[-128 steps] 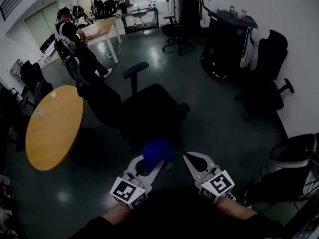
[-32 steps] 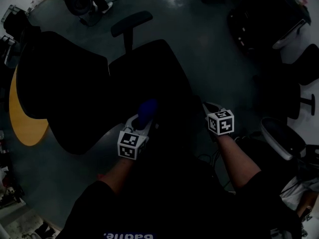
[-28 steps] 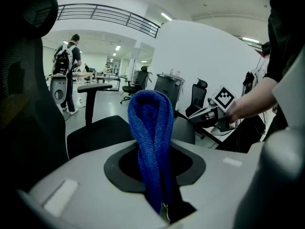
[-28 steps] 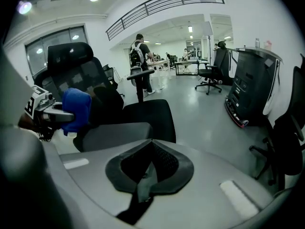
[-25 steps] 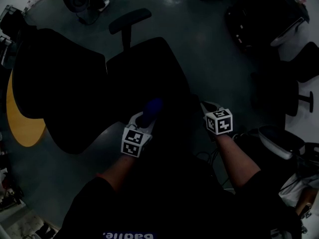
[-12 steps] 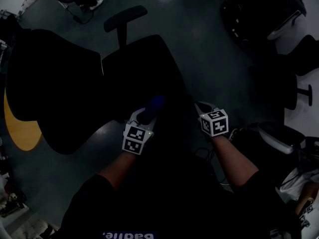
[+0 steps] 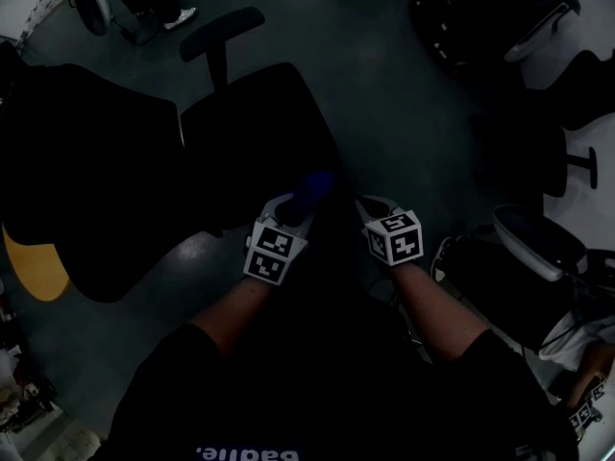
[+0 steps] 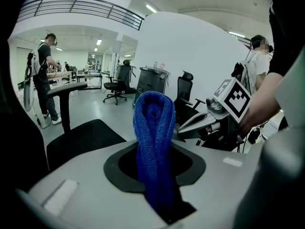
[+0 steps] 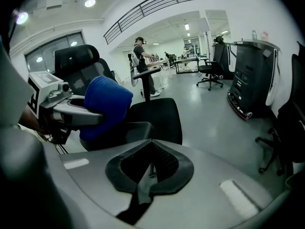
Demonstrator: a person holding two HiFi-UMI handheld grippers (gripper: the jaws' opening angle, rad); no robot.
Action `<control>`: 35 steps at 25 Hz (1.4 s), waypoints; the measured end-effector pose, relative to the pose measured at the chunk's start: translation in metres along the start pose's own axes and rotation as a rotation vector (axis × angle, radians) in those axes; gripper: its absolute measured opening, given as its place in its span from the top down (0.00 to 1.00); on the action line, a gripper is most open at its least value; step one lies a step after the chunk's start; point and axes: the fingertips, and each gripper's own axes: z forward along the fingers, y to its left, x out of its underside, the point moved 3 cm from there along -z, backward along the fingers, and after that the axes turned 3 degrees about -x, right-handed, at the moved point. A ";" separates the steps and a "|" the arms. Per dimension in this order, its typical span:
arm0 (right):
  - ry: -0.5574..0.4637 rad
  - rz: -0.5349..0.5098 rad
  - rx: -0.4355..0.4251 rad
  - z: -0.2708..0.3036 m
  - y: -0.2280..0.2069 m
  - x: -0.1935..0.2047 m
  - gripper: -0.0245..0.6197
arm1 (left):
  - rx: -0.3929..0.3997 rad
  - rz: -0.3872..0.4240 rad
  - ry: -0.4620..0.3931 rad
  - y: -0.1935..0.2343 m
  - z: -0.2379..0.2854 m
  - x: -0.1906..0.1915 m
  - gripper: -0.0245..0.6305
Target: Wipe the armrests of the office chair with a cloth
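The black office chair's seat (image 7: 252,128) lies ahead of me, its backrest (image 7: 86,190) to the left and its far armrest (image 7: 223,29) beyond. My left gripper (image 7: 298,203) is shut on a folded blue cloth (image 7: 313,188) that sticks up between its jaws (image 8: 153,128). My right gripper (image 7: 363,204) is close beside it, shut and holding nothing (image 9: 152,142). In the right gripper view the near armrest pad (image 9: 126,131) sits just beyond the jaws, with the cloth (image 9: 107,106) above its left end. The head view is too dark to show that pad.
Other black office chairs stand to the right (image 7: 524,152), one with a pale shell (image 7: 540,240). A round wooden table (image 7: 34,269) is behind the backrest. A black cabinet (image 9: 255,75) stands along the far wall. A person (image 8: 45,75) works at a desk in the background.
I have come up close to the chair. Over the last second both grippers have moved forward and nearer each other, the cloth shifting right toward the near armrest.
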 end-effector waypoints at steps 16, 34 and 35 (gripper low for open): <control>-0.007 0.004 -0.010 0.003 0.000 0.002 0.96 | 0.084 0.010 -0.031 -0.041 0.055 -0.036 0.78; 0.020 -0.035 -0.104 0.003 -0.002 0.018 0.96 | -0.019 -0.014 -0.105 -0.033 -0.047 0.003 0.78; 0.022 -0.039 -0.112 0.004 -0.002 0.021 0.96 | -0.052 -0.020 -0.099 -0.026 -0.056 0.013 0.78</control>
